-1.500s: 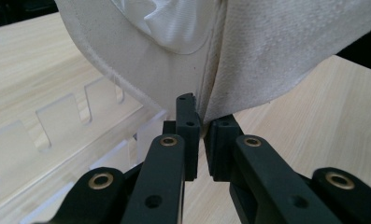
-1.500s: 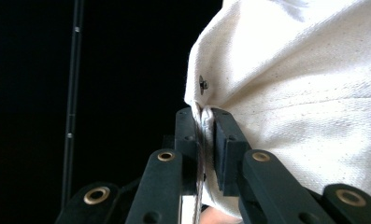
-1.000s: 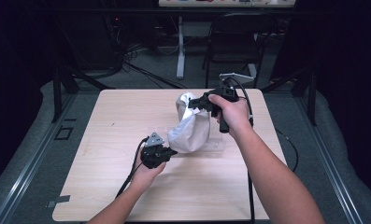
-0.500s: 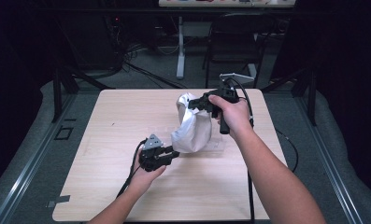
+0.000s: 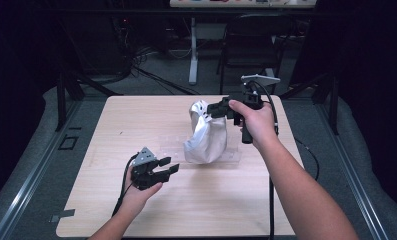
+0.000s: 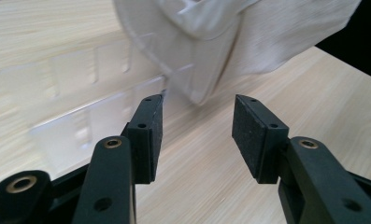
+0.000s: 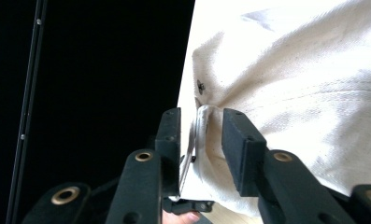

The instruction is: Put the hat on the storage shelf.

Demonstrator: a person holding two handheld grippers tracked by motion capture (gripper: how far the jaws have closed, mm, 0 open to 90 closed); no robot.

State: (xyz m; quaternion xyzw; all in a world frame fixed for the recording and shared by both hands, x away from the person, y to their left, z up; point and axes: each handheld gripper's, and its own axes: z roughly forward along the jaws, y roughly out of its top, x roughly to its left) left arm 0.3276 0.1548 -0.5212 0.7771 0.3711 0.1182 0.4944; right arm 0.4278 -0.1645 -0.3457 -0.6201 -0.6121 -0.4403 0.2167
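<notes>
White crumpled cloth bag [image 5: 206, 135] is hanging at the table's [image 5: 136, 120] centre, clamped at its top by the right gripper [image 5: 217, 108], while the left gripper [image 5: 167, 167], having let go and retreated toward seven o'clock, is waiting with jaws apart.

dim room w/ light wood table [image 5: 136, 120] in middle.
grey floor [image 5: 31, 170] around it, black metal rails at both sides, tape bits at lower left. behind: dark chair [image 5: 251, 45], white table leg [image 5: 192, 50], tangle of cables [image 5: 151, 60] on floor. bg mostly black, light falls on tabletop.
</notes>
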